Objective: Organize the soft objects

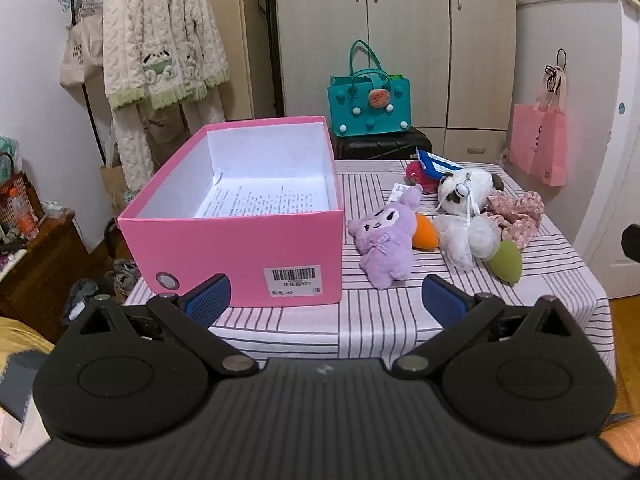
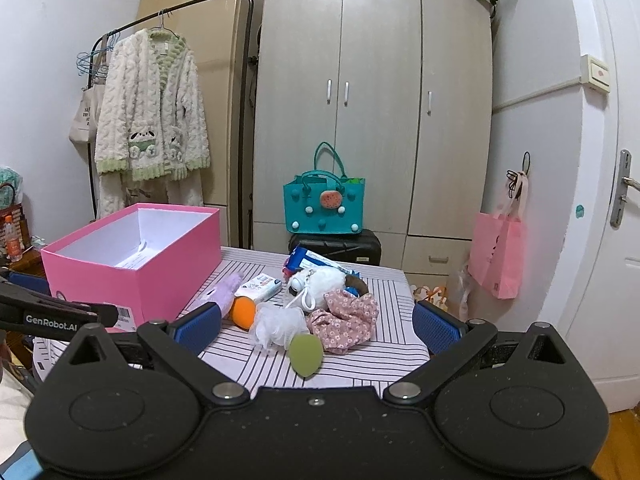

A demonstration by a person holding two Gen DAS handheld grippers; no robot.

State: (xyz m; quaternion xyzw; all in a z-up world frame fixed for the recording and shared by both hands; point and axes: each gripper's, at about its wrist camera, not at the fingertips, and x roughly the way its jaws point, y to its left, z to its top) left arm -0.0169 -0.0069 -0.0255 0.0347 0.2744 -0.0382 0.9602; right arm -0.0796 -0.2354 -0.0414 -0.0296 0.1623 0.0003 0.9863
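An open pink box [image 1: 240, 256] [image 2: 132, 276] with a sheet of paper inside stands on the left of the striped table [image 1: 360, 320]. To its right lie a purple plush [image 1: 384, 240] [image 2: 224, 290], an orange sponge [image 1: 425, 232] [image 2: 244, 312], a white mesh puff [image 1: 460, 236] [image 2: 276, 326], a green sponge [image 1: 506, 260] [image 2: 306, 354], a white-and-brown plush [image 1: 464, 188] [image 2: 320, 282] and a pink floral scrunchie [image 1: 518, 212] [image 2: 346, 322]. My left gripper [image 1: 326, 300] is open before the box's front wall. My right gripper [image 2: 316, 328] is open, short of the green sponge.
A blue-white packet [image 1: 436, 162] [image 2: 316, 258] and a wipes pack [image 2: 258, 286] lie at the back of the table. Behind stand a teal bag [image 2: 324, 208] on a black case, a wardrobe, a clothes rack with a fleece robe [image 2: 152, 112], and a pink bag [image 2: 496, 252] on the door.
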